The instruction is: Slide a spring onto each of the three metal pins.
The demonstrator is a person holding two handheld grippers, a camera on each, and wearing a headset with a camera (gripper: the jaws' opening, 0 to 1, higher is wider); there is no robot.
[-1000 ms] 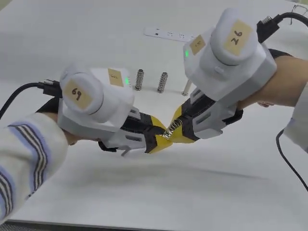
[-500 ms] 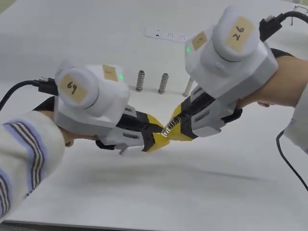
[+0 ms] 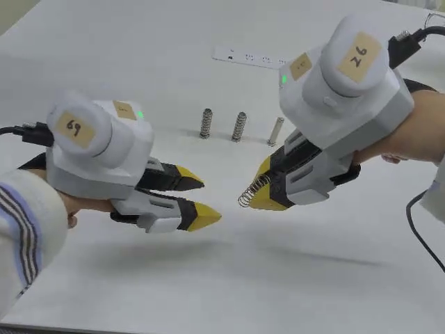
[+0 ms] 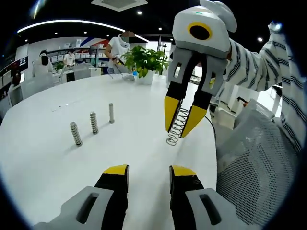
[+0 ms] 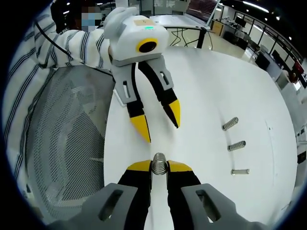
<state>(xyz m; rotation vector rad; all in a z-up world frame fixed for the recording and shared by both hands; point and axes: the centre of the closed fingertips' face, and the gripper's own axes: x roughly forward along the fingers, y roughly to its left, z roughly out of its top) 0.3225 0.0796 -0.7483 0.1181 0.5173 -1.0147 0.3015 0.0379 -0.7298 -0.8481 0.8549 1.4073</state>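
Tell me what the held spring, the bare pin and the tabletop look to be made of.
The spring in the right gripper: thin coiled wire, likely steel, grey with a slight sheen. The bare pin: smooth grey rod, dull metallic look, probably metal. The tabletop: plain white, smooth, softly reflective; laminate or paint, cannot tell which.

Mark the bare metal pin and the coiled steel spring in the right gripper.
bare metal pin (image 3: 277, 131), head view, mid shaft.
coiled steel spring (image 3: 250, 193), head view, coils past the jaws.
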